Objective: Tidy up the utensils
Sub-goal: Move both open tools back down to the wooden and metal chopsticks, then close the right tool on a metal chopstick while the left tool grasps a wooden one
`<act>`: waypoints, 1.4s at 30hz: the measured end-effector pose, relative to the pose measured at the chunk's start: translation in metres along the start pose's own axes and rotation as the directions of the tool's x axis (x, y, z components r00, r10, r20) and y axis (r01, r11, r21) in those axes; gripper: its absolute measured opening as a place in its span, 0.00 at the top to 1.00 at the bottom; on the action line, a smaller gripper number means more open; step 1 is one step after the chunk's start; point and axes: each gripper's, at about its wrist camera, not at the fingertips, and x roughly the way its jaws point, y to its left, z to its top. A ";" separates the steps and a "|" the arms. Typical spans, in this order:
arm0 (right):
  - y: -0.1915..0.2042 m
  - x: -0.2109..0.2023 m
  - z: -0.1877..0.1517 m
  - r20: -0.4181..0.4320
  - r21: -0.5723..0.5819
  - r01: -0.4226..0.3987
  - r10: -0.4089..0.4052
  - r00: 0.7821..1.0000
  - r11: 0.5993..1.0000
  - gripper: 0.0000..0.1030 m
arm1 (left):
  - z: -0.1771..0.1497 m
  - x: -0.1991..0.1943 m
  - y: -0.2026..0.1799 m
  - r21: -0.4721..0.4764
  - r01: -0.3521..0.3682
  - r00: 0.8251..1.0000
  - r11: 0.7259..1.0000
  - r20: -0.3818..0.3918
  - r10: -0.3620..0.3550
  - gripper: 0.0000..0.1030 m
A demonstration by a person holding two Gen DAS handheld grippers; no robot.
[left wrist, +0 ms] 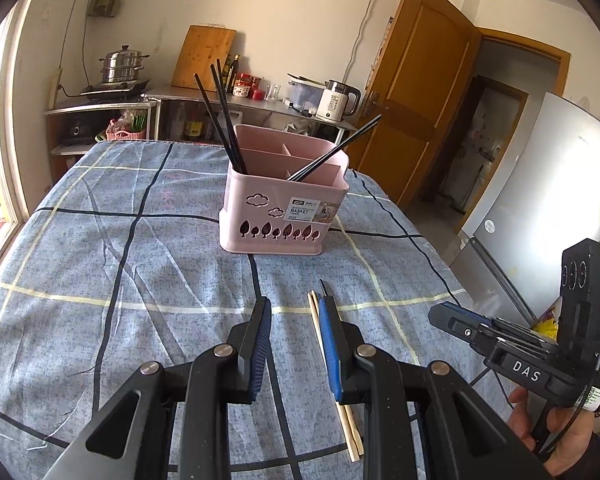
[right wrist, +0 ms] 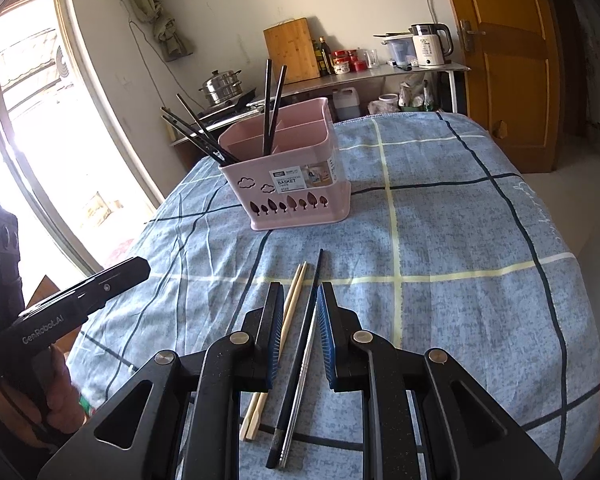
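Both sets of fingers, left gripper (left wrist: 296,314) and right gripper (right wrist: 298,300), are held apart, empty, above loose chopsticks (right wrist: 290,344) laid on the blue checked bench (right wrist: 460,240) before the pink plastic utensil basket (right wrist: 296,184).

**rigfan:** where are your grippers sitting rn?

**me:** Both tilted down short of the pink basket (left wrist: 284,200). My left gripper (left wrist: 296,316) has jaws apart, nothing between. My right gripper (right wrist: 299,300) too, gapped, pads pressing nothing.
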 end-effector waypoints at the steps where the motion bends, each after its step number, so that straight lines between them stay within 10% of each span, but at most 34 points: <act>1: 0.000 0.002 -0.001 -0.007 -0.001 0.002 -0.002 1.000 1.000 0.83 | -0.001 0.002 0.000 0.000 0.000 1.000 1.000 -0.005 0.000 0.76; 20: -0.005 0.079 -0.034 -0.226 -0.023 0.056 -0.060 0.972 0.998 0.83 | -0.010 0.021 0.018 -0.043 -0.002 0.998 0.999 -0.055 -0.001 0.77; 42: -0.013 0.084 -0.030 -0.240 -0.075 0.121 -0.135 0.961 0.990 0.93 | -0.014 0.077 0.011 -0.041 0.031 0.983 0.999 -0.178 -0.038 0.76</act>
